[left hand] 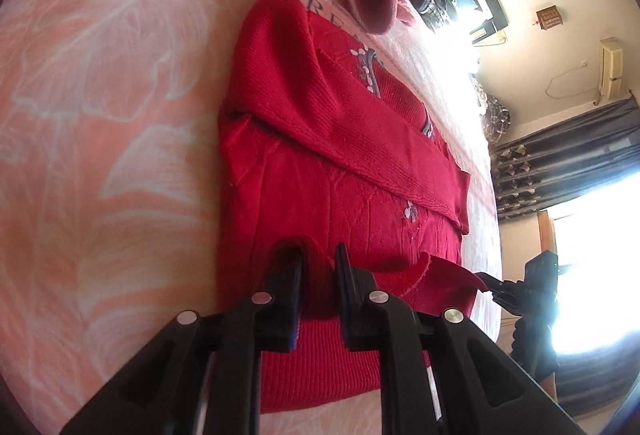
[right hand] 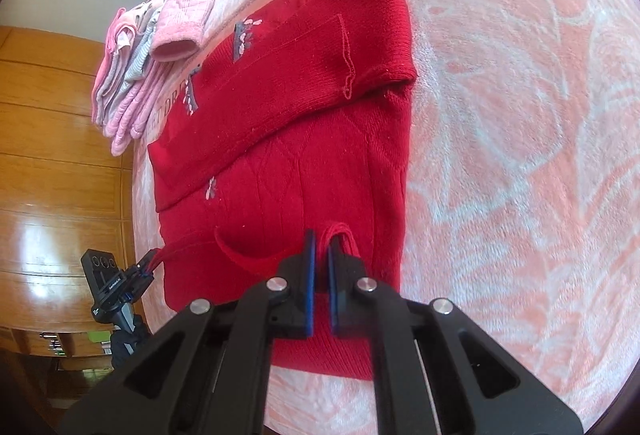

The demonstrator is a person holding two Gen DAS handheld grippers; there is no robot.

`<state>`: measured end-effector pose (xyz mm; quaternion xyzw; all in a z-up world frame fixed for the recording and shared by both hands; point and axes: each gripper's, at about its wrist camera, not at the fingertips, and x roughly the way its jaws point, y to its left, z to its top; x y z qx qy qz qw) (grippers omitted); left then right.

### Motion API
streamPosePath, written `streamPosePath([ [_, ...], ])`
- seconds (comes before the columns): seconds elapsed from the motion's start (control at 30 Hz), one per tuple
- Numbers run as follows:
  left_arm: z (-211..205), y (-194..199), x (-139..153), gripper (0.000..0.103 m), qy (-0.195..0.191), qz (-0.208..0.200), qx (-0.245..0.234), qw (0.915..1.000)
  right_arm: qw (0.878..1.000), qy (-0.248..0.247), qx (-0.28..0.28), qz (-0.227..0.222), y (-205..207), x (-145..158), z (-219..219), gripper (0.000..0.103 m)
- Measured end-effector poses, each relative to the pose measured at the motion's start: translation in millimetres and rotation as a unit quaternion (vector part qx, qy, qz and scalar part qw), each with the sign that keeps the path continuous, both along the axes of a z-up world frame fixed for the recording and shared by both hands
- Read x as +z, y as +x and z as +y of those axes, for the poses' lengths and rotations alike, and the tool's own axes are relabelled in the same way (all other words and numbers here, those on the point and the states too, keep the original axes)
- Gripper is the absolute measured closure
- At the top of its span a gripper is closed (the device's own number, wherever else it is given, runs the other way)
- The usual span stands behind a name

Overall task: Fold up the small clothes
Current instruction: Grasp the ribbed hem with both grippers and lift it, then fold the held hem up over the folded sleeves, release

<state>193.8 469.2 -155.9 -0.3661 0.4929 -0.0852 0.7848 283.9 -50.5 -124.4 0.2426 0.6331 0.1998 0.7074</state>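
A pink flowered bedspread (left hand: pixel 100 155) covers the whole work surface, and the red sweater (left hand: pixel 320 163) lies flat near its middle, sleeves already crossed over the chest, with a heap of pink clothes (right hand: pixel 160 35) just beyond its far end. Both tongs are at the near edge of the sweater: the left gripper (left hand: pixel 319 259) has its fingers narrowed around a raised pinch of red knit, and the right gripper (right hand: pixel 321 247) is clenched on a small loop of the same edge. The bedspread looks plush, so the lower layer may drag on it and bunch when the edge is lifted. The sweater is thick and heavy for its size; if the two tongs rise or travel unevenly, the fold may land crooked and the crossed sleeve (right hand: pixel 288 75) may slide off the body. Carried too far, the edge could reach the pink clothes and disturb them. The smallest worry is the grip itself: each pinch looks shallow, perhaps catching only the top layer, so the knit may slip out mid-lift or the layers may separate.
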Motion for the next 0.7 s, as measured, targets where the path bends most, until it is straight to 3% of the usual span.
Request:
streamPosePath([
  [0.03,3.8,1.9,-3.4,0.081,-0.008,0.002,-0.002,1.0,1.0,-0.002,0.0,0.004,3.7,-5.0,1.4,0.099],
  [0.1,14.1,4.3,-8.7,0.056,-0.03,0.01,-0.002,0.9995,1.0,-0.008,-0.001,0.015,9.4,-15.5,2.3,0.098],
  [0.17,27.1,3.1,-10.7,0.043,-0.062,0.009,-0.003,0.9981,1.0,-0.015,0.002,0.021,11.7,-20.6,1.8,0.092],
  [0.23,40.1,-0.9,-5.3,0.042,-0.065,0.0,-0.001,0.9979,1.0,-0.011,0.001,0.017,12.5,-19.3,-1.9,0.084],
  [0.3,49.9,-4.0,3.9,0.041,-0.044,-0.014,-0.003,0.9989,1.0,-0.011,-0.009,0.001,13.1,-10.3,-9.7,0.071],
  [0.47,34.3,4.5,32.9,0.041,0.043,-0.055,-0.046,0.9965,0.999,-0.004,-0.012,-0.041,18.6,12.4,-17.2,0.069],
  [0.7,-31.9,37.3,35.4,0.037,0.15,-0.046,-0.151,0.9761,0.998,-0.002,0.016,-0.058,24.2,20.0,1.0,0.066],
])
